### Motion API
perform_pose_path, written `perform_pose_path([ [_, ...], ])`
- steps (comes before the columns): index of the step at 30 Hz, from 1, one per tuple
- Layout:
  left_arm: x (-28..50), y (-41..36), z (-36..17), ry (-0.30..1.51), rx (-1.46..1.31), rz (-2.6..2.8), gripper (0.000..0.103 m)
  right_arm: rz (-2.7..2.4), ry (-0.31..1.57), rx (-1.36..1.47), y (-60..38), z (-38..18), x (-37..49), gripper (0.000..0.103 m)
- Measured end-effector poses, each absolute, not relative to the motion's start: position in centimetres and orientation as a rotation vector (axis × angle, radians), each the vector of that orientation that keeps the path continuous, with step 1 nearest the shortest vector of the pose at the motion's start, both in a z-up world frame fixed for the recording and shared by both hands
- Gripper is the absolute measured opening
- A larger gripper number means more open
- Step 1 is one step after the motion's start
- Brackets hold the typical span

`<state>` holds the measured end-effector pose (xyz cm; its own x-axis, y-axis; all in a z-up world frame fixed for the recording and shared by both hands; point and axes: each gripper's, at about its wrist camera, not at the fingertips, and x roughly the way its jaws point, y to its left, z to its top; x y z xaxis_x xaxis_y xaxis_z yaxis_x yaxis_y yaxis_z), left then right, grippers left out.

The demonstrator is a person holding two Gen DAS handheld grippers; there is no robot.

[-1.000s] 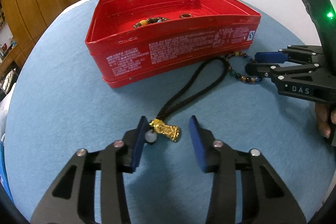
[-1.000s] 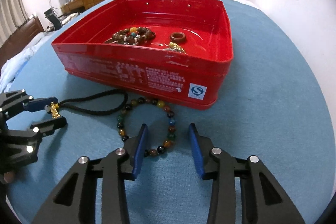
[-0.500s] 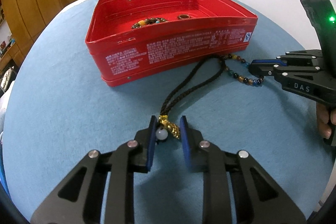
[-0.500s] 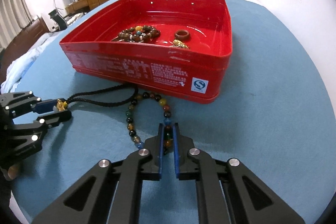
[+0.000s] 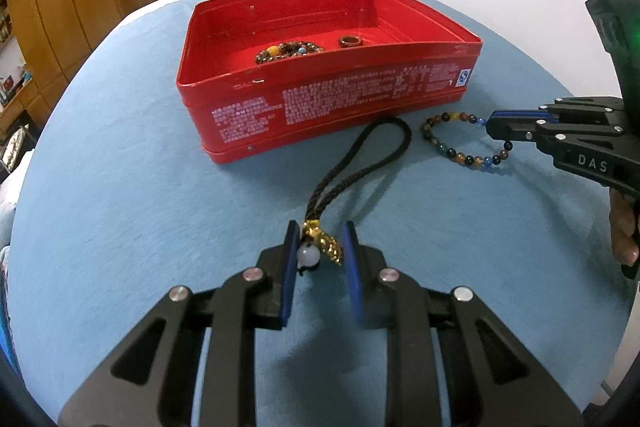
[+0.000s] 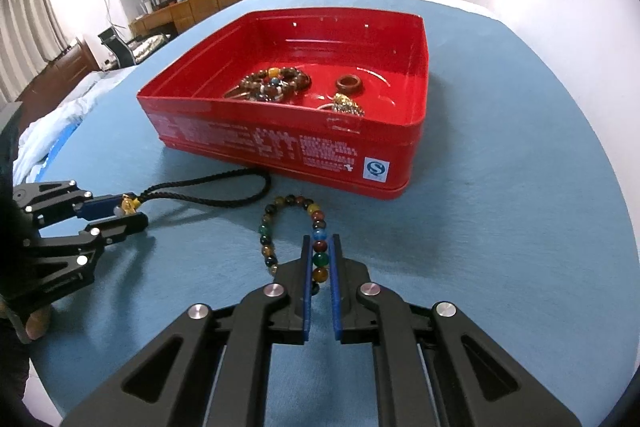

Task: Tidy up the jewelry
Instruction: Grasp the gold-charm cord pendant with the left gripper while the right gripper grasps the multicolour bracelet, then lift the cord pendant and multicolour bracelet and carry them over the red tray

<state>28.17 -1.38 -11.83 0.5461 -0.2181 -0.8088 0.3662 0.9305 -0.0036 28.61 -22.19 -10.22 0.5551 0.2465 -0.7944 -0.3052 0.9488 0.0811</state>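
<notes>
- Bench (image 5: 120, 227) under blue felt-like cloth, round-edged; far rim cut off by the fisheye border in both views.
- Red tin box (image 6: 280, 143) open-topped, glossy metal, white print on its near wall too small to read; sitting flat on the cloth.
- Inside the box: a heap of brown beads (image 6: 276, 85), a brown ring (image 6: 349, 84) and a small gold piece (image 6: 348, 105), half hidden behind the near wall in the left view.
- Left tongs (image 5: 320, 247) narrowed around the gold pendant (image 5: 324, 245) and its pale round bead (image 5: 308, 254), blue pads against them; whether lifted clear of the cloth, not discernible.
- Black braided cord (image 5: 360, 163), rope-textured, a long loop running from the pendant away toward the box, far bend lying just beside the box's near wall.
- Right tongs (image 6: 320, 255) nearly closed, pinching the bead bracelet (image 6: 288, 215) along one side; several beads hidden between the pads.
- Bracelet of glossy round beads in amber, green, blue and brown, drawn into a narrow oval, long axis pointing from the tongs toward the box, far end just short of the box's base.
</notes>
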Motion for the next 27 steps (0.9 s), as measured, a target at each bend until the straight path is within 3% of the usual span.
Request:
perform_pose_path([
  [27,24.4,-0.3,-6.9,0.832,0.168,-0.324,0.019,0.328,0.847,-0.091,-22.1,-6.1,25.0,0.007],
])
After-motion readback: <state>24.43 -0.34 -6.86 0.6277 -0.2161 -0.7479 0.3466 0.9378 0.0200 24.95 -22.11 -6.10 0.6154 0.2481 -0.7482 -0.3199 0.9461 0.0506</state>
